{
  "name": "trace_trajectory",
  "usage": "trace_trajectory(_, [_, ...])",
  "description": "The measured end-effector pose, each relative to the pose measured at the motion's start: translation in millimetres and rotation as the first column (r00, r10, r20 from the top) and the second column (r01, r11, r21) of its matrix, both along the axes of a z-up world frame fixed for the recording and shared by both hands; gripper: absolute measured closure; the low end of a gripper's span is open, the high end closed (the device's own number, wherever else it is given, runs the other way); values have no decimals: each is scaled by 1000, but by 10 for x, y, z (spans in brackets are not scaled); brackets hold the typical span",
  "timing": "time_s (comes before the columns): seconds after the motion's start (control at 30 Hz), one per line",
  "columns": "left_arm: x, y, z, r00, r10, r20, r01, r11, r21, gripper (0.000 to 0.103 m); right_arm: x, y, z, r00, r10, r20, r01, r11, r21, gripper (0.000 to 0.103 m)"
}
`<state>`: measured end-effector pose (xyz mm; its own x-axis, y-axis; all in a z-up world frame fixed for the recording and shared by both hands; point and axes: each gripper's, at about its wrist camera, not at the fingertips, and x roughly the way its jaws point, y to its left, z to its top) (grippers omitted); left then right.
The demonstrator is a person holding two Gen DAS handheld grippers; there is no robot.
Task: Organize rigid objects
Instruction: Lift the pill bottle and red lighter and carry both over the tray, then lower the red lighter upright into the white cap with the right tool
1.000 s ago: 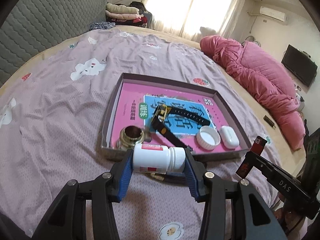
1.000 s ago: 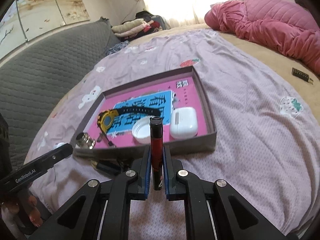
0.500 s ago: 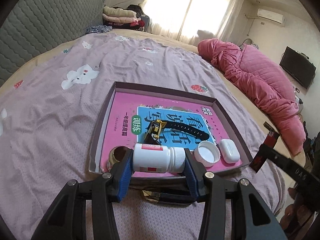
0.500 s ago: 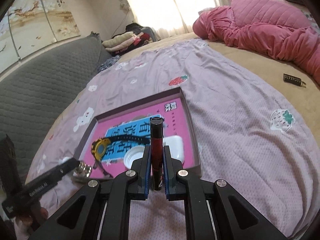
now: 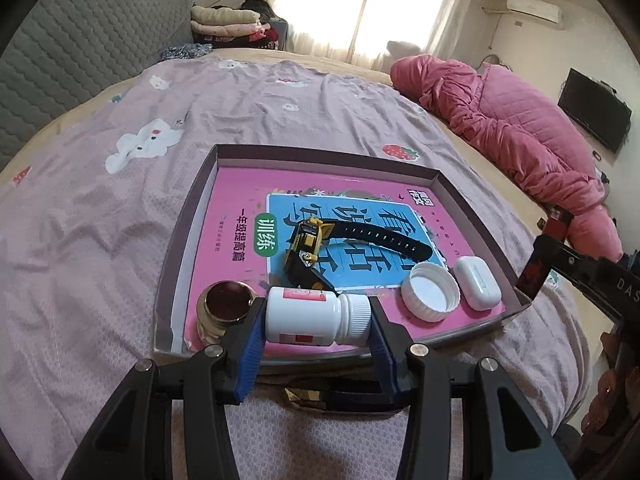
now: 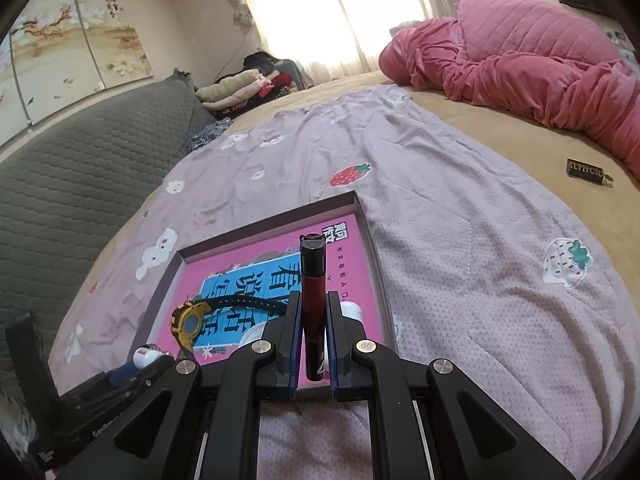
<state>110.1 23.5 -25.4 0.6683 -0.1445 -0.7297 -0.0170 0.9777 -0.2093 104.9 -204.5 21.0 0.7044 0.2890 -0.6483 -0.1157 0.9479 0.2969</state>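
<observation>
Since a second ago, I'm seeing the shallow cardboard tray (image 5: 192, 204) drawing closer under both grippers. Half-spread, my left gripper (image 5: 316, 316) is clamping a smooth white plastic pill bottle (image 5: 316, 314) sideways over the tray's near edge, beside a round brass cap (image 5: 228, 304). My right gripper (image 6: 314, 336), nearly closed, is pinching a slim dark-red lighter (image 6: 313, 300) upright. Only the right view is showing a small dark case (image 6: 586, 172) lying far right.

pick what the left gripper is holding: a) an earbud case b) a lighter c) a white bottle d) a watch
c: the left gripper is clamped end to end on the white bottle, held sideways over the tray's near edge, while the watch and earbud case lie in the tray.
</observation>
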Motion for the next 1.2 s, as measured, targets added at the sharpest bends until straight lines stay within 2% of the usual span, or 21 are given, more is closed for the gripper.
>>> trace_trajectory(0.73, [140, 88, -134, 999, -10, -32, 10, 1000, -4, 55, 66, 491, -239, 992, 112, -52, -116, 990, -84, 93])
trace_trajectory(1.03, [160, 91, -144, 999, -12, -33, 12, 1000, -8, 55, 99, 693, -302, 989, 143, -48, -150, 969, -196, 93])
trace_trajectory(1.2, [172, 82, -151, 999, -13, -34, 13, 1000, -13, 55, 133, 801, -352, 984, 168, -55, -175, 962, -209, 93])
